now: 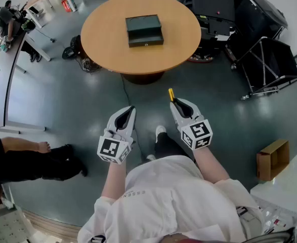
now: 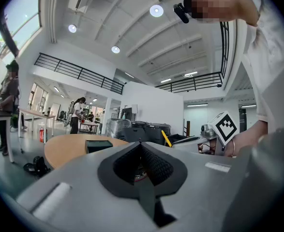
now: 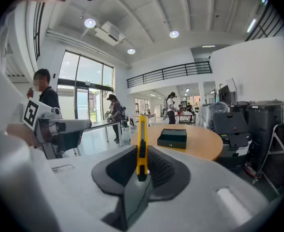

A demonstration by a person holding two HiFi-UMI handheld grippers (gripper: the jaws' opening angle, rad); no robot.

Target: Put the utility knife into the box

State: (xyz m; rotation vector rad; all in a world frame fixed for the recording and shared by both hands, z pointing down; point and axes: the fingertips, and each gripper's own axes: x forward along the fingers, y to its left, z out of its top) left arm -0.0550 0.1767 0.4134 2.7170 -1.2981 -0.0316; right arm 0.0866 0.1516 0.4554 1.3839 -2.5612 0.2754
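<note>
The utility knife (image 3: pixel 142 144), a slim yellow plastic body with a black slider, stands upright between the ribbed black pads of the right gripper (image 3: pixel 141 170), which is clamped narrowly on its lower part. In the head view only the knife's yellow tip (image 1: pixel 171 94) pokes out beyond that gripper (image 1: pixel 177 104), held in the air over the grey floor, well short of the table

The left gripper (image 2: pixel 142 163) has its jaws pressed together with nothing between them. It is level and just beside the right one. Each gripper carries a cube with black-and-white square markers

The box (image 1: pixel 144 30) is dark, rectangular and low, and sits near the middle of the round tan wooden table (image 1: pixel 108 39). Both gripper views show it from the side (image 3: pixel 173 138), well apart from the knife

The only readable writing is "ESSEN", cut short, on the person's white shirt (image 1: pixel 138 192)

The head view alone shows a brown cardboard carton (image 1: pixel 272 158) on the floor to the right. The gripper views alone show a railed mezzanine (image 3: pixel 166 72), round ceiling lights and people standing at long tables behind
</note>
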